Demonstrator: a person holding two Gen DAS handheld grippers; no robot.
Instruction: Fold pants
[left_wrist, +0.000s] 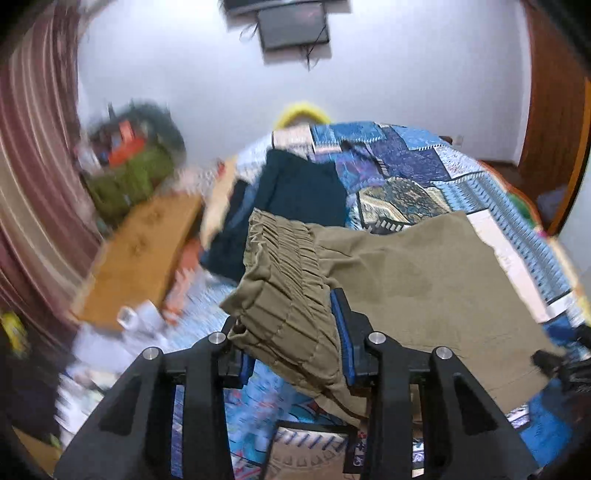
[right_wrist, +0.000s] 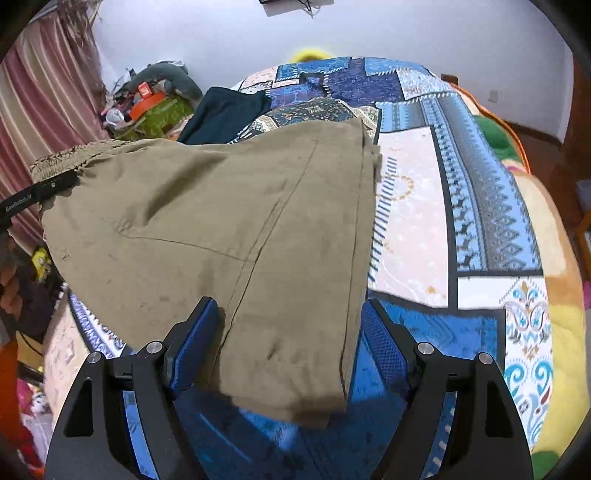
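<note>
Olive-khaki pants (left_wrist: 424, 280) lie spread across a patchwork bedspread (left_wrist: 424, 158). My left gripper (left_wrist: 286, 314) is shut on their gathered elastic waistband (left_wrist: 280, 266), which bunches between the blue pads and droops over the near side. In the right wrist view the pants (right_wrist: 203, 206) stretch away to the left, where the left gripper (right_wrist: 40, 192) holds the waistband (right_wrist: 66, 155). My right gripper (right_wrist: 290, 306) stands open, one blue pad (right_wrist: 195, 343) on each side of the folded leg end. The cloth there lies flat and shows no pinch.
A dark navy garment (left_wrist: 299, 188) lies farther up the bed, also seen as the navy garment (right_wrist: 221, 114). A low wooden table (left_wrist: 144, 251) and a cluttered green box (left_wrist: 129, 177) stand left of the bed. A person's hand (right_wrist: 11, 291) shows at the left edge.
</note>
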